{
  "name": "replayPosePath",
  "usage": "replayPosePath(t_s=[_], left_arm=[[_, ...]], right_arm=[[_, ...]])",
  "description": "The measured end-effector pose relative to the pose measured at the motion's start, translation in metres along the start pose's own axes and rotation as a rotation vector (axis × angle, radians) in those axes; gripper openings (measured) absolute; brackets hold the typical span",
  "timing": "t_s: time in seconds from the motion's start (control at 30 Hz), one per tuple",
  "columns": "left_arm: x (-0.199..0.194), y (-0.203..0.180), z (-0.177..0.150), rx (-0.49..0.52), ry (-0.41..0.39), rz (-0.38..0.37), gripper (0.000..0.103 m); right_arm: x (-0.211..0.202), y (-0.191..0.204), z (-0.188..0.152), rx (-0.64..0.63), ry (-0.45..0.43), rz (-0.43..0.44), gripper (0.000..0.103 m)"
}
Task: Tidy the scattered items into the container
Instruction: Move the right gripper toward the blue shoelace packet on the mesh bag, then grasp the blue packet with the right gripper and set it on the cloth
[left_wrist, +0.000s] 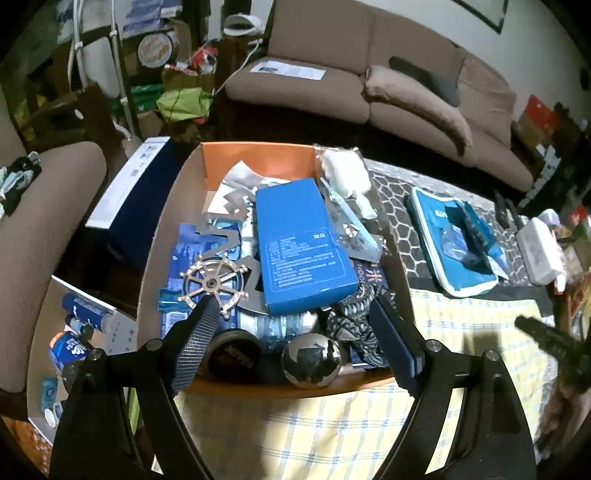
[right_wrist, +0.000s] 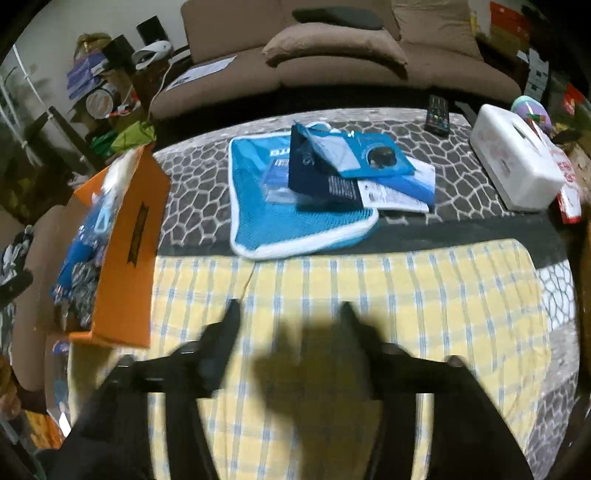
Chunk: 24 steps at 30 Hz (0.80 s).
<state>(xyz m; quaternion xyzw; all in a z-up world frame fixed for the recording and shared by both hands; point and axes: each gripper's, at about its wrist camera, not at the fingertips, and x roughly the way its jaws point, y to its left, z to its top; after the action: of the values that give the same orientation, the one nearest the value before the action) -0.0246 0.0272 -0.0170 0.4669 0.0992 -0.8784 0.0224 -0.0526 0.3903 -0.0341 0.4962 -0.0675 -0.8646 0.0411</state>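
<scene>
Landmark: you had one orange box (left_wrist: 258, 157) standing on the table as the container; every place below is given from it.
Left gripper (left_wrist: 291, 314): your one left claw hung over the box's near end, its two jaws wide apart, with nothing between them.
Right gripper (right_wrist: 290, 314): your right claw was to the right of the box, over the one yellow checked cloth (right_wrist: 369, 295), its jaws apart and empty; the view was blurred.
Inside the box: one blue carton (left_wrist: 303, 243) lay on top in the middle, one ship's-wheel ornament (left_wrist: 214, 282) to its left, one shiny metal ball (left_wrist: 312, 360) at the near wall, and one patterned cord (left_wrist: 354, 314) beside the ball.
Still outside the box: one teal pouch (right_wrist: 295, 225) lay well to its right, with a small heap of blue packets and papers on it; I could not count them.
Further right: one white tissue box (right_wrist: 517, 162) and one remote control (right_wrist: 437, 114).
</scene>
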Motion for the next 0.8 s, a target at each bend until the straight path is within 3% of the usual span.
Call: replayPosePath(t_s=[0.07, 0.17, 0.33, 0.4, 0.57, 0.63, 0.67, 0.8], left_arm=[[0.001, 0.001, 0.000, -0.002, -0.001, 0.004, 0.082], [0.001, 0.002, 0.000, -0.005, -0.008, 0.010, 0.082], [0.008, -0.003, 0.000, 0.024, -0.004, 0.058, 0.083], [0.016, -0.005, -0.003, 0.042, 0.013, 0.089, 0.083], [0.017, -0.011, -0.004, 0.070, 0.002, 0.105, 0.083], [0.017, -0.013, -0.004, 0.083, -0.006, 0.117, 0.083], [0.018, -0.013, -0.004, 0.085, -0.005, 0.118, 0.083], [0.018, -0.014, -0.003, 0.083, -0.001, 0.110, 0.083]], right_arm=[[0.001, -0.003, 0.010, -0.015, -0.040, -0.030, 0.086], [0.012, -0.010, 0.040, -0.049, -0.080, -0.119, 0.086], [0.056, -0.002, 0.090, -0.098, -0.022, -0.130, 0.082], [0.078, 0.003, 0.107, -0.139, -0.005, -0.220, 0.068], [0.134, 0.010, 0.118, -0.208, 0.035, -0.341, 0.050], [0.137, 0.008, 0.117, -0.178, -0.022, -0.326, 0.024], [0.138, 0.007, 0.116, -0.165, -0.030, -0.306, 0.001], [0.132, 0.013, 0.103, -0.204, -0.023, -0.298, 0.000]])
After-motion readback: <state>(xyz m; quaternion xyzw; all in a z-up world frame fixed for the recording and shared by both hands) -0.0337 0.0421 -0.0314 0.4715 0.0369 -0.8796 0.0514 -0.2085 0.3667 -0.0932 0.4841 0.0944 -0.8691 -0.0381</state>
